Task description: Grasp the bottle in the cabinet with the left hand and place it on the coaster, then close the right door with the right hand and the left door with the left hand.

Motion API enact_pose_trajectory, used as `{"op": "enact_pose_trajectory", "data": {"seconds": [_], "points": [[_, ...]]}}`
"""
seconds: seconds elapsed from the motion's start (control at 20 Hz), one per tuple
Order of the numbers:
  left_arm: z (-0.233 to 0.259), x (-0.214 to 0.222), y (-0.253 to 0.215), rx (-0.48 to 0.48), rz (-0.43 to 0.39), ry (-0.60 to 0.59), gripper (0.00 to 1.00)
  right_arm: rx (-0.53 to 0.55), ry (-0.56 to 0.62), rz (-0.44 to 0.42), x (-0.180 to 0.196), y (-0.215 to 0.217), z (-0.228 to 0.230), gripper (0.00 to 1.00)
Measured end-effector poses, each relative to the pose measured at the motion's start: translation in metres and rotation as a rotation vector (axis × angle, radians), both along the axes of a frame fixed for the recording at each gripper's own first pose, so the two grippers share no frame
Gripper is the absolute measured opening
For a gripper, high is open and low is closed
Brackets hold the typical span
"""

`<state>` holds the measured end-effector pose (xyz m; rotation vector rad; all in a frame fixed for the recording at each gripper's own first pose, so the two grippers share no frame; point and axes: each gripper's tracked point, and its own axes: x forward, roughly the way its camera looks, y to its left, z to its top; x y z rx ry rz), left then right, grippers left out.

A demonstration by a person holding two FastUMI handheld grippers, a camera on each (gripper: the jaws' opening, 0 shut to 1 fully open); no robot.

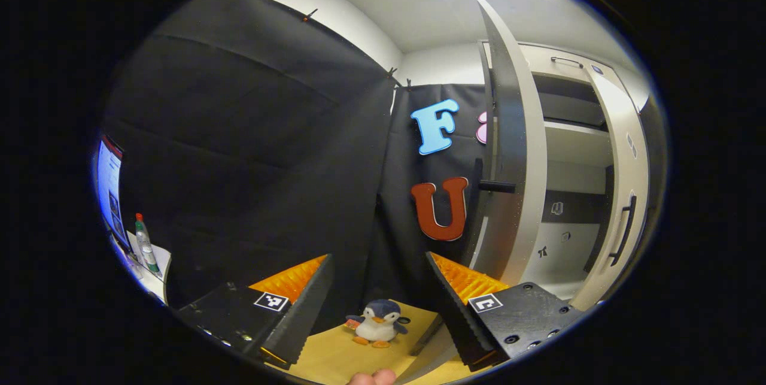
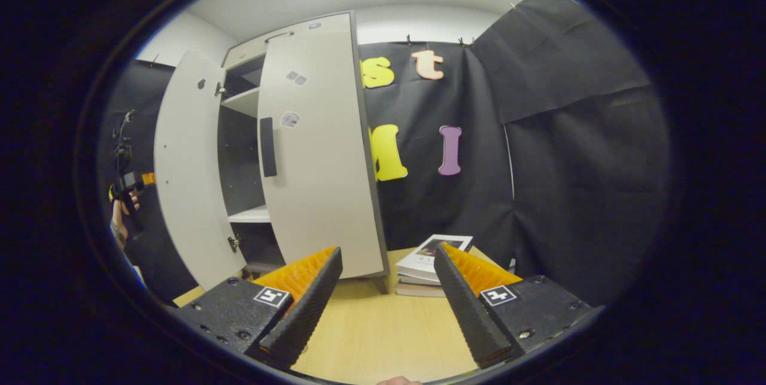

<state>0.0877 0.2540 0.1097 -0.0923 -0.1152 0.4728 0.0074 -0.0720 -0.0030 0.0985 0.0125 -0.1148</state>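
My left claw (image 1: 377, 256) is spread wide with nothing between its fingers, and my right claw (image 2: 389, 248) is just as wide and empty. Just past the left one a toy penguin (image 1: 377, 322) stands on the surface (image 2: 383, 331); past the right one lies a stack of books (image 2: 434, 259). Beyond these is the cabinet, with the left door (image 1: 508, 151) and the right door (image 2: 317, 151) both swung open. The shelf (image 2: 248, 214) I can see looks bare, and I cannot tell where the bottle or the coaster is. Far off beside a screen stands a capped bottle (image 1: 143, 244), likely not mine. Since I am holding nothing and both doors are open, I judge I am either just starting or about to close up. Next I should look deeper into the cabinet; if it is bare, my right claw pushes the right door shut.
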Motion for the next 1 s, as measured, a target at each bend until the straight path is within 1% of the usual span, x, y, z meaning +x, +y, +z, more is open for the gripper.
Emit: {"op": "enact_pose_trajectory", "data": {"seconds": [0.15,0.2,0.3,0.4,0.55,0.6,0.65,0.7,0.75,0.85,1.0], "points": [[0.002,0.004,-0.022,-0.026,-0.066,-0.002,0.93,-0.017,0.001,0.014,0.0,0.005,-0.001,1.0],[-0.002,0.005,-0.04,-0.032,-0.09,-0.002,0.93,-0.021,0.004,0.013,-0.001,0.005,-0.002,1.0],[-0.005,0.006,-0.062,-0.037,-0.147,0.001,0.93,-0.02,0.004,0.011,-0.002,0.005,-0.001,1.0],[-0.005,0.014,-0.089,-0.032,-0.228,0.004,0.94,-0.023,0.005,0.003,-0.002,0.003,0.002,1.0],[-0.007,0.035,-0.141,-0.043,-0.38,0.013,0.94,-0.029,0.003,-0.016,-0.003,-0.003,0.005,1.0],[-0.004,0.042,-0.152,-0.065,-0.403,0.001,0.99,-0.028,0.001,-0.026,-0.005,-0.006,0.005,1.0],[-0.001,0.043,-0.157,-0.078,-0.408,-0.014,0.99,-0.026,0.0,-0.035,-0.007,-0.008,0.006,1.0],[0.003,0.044,-0.158,-0.081,-0.412,-0.025,0.95,-0.023,-0.003,-0.043,-0.012,-0.01,0.006,1.0],[0.006,0.047,-0.161,-0.084,-0.42,-0.034,1.0,-0.021,-0.004,-0.054,-0.017,-0.013,0.006,0.99],[0.011,0.048,-0.167,-0.084,-0.433,-0.048,1.0,-0.019,-0.005,-0.074,-0.024,-0.018,0.005,1.0],[0.018,0.038,-0.172,-0.043,-0.44,-0.043,1.0,-0.012,-0.005,-0.084,-0.024,-0.022,0.004,1.0]]}}
